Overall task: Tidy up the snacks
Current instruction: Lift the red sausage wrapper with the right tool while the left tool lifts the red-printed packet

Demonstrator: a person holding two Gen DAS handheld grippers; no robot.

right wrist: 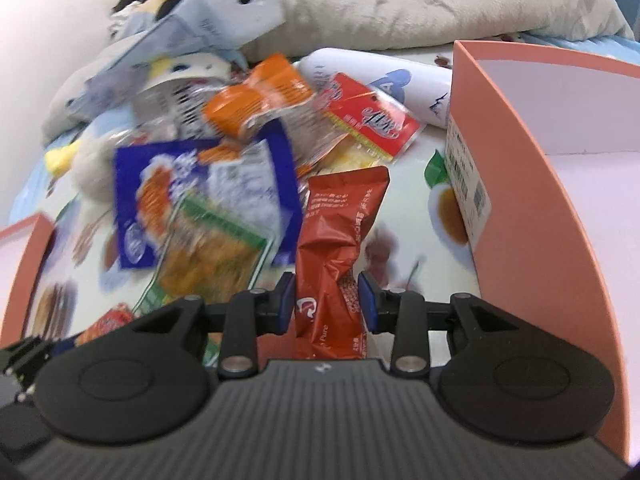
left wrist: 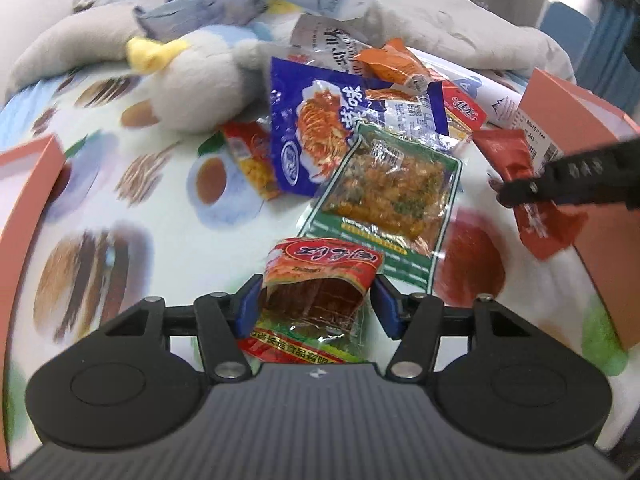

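Observation:
A pile of snack packets lies on a printed bedsheet (left wrist: pixel 168 216). My left gripper (left wrist: pixel 316 304) is shut on a red spicy-strip packet (left wrist: pixel 320 276), with a green packet (left wrist: pixel 388 196) and a blue packet (left wrist: pixel 308 128) just beyond it. My right gripper (right wrist: pixel 326 300) is shut on a crumpled rust-red packet (right wrist: pixel 336 236), which also shows in the left wrist view (left wrist: pixel 536 196) with the right gripper's fingers (left wrist: pixel 560 184) on it. The blue packet (right wrist: pixel 200 196), an orange packet (right wrist: pixel 256 96) and a red packet (right wrist: pixel 372 116) lie further back.
A salmon box (right wrist: pixel 532 184) with a white inside stands open at the right; it also shows in the left wrist view (left wrist: pixel 576 108). Another salmon box (left wrist: pixel 24 184) is at the left. A grey plush toy (left wrist: pixel 188 84), a white tube (right wrist: pixel 376 76) and a beige blanket (right wrist: pixel 440 4) lie behind.

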